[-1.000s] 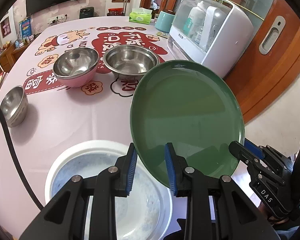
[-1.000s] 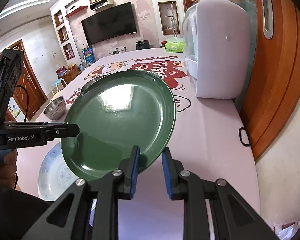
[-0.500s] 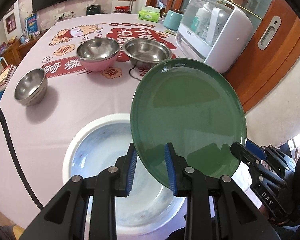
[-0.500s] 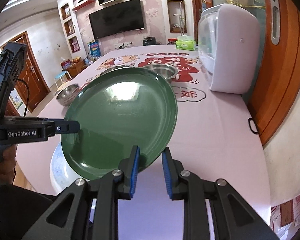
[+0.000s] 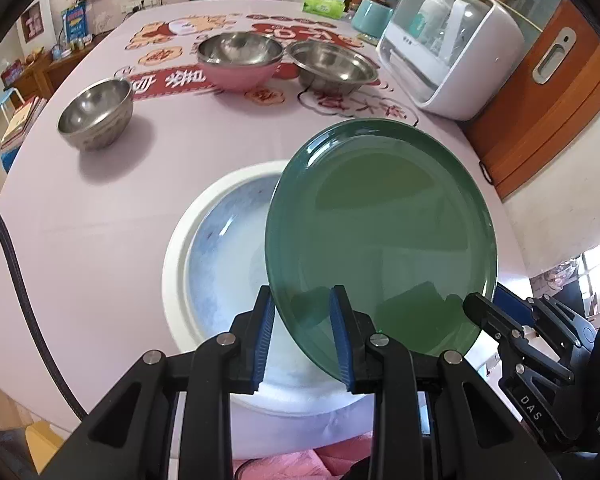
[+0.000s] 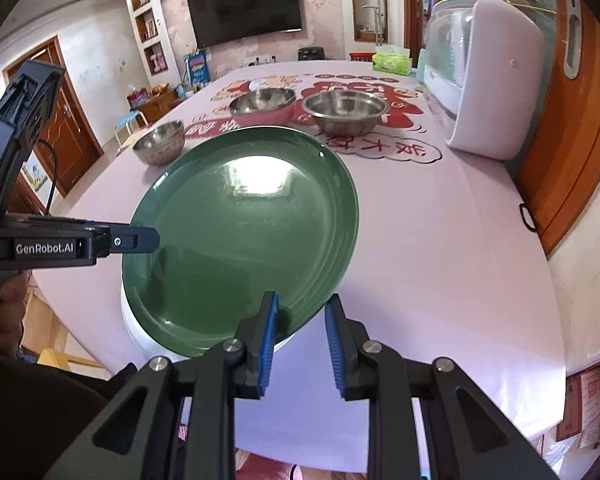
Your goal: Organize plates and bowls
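The green plate (image 5: 380, 240) is pinched at opposite rim edges by the left gripper (image 5: 302, 336) and right gripper (image 6: 300, 336), tilted above the white plate (image 5: 204, 280), presumably for stacking. Steel bowls (image 5: 332, 66) are set farther along the pink tablecloth (image 5: 100, 220), a wall television beyond.

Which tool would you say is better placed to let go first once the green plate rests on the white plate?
Probably the right tool: it grips the green plate's rim over bare tablecloth, whereas the left tool sits over the white plate.
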The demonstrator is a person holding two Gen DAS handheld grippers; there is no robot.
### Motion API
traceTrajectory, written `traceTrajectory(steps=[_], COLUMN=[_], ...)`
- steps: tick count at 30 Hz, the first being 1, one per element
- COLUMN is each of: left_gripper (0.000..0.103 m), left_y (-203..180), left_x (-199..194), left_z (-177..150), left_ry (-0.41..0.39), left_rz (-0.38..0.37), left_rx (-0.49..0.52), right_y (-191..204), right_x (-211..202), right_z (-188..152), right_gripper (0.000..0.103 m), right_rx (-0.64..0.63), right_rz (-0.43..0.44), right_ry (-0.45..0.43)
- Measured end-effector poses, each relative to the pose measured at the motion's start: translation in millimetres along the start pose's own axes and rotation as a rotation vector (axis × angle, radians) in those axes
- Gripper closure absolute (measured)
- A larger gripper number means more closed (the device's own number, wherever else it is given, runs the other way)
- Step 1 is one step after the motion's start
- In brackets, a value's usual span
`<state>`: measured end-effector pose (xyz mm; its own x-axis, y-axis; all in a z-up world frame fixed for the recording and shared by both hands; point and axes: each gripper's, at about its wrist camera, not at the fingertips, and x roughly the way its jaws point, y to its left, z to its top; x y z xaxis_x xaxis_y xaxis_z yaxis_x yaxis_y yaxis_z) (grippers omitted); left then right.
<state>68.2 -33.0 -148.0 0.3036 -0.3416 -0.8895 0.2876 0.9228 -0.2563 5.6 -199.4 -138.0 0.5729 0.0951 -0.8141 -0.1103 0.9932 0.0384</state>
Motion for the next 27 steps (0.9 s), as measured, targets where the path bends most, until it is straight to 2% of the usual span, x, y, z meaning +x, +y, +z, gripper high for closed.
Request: traceTrajectory(steps=[16,19,27], left_gripper=[0.076,0.076,0.076], left_y=[30.4,36.2,52.0], left_x=[19.6,22.1,21.0], left_z=[-10.1,-9.5,-9.6], left_ry=[0.093,0.100,0.108], left_rz=[0.040,0.051,0.057], left_rx=[-0.053,-0.061,-0.074], right_y=[28.6,34.7,64.7], right_x=[24.0,25.0,35.4], right_z=[-5.1,-2.8,-0.2], right_gripper=[0.076,0.075,0.075], right_rx=[-0.052,-0.075,-0.163], right_rz=[-0.003,-0.002,0.060], right_ry=[0.111,0.099,0.120])
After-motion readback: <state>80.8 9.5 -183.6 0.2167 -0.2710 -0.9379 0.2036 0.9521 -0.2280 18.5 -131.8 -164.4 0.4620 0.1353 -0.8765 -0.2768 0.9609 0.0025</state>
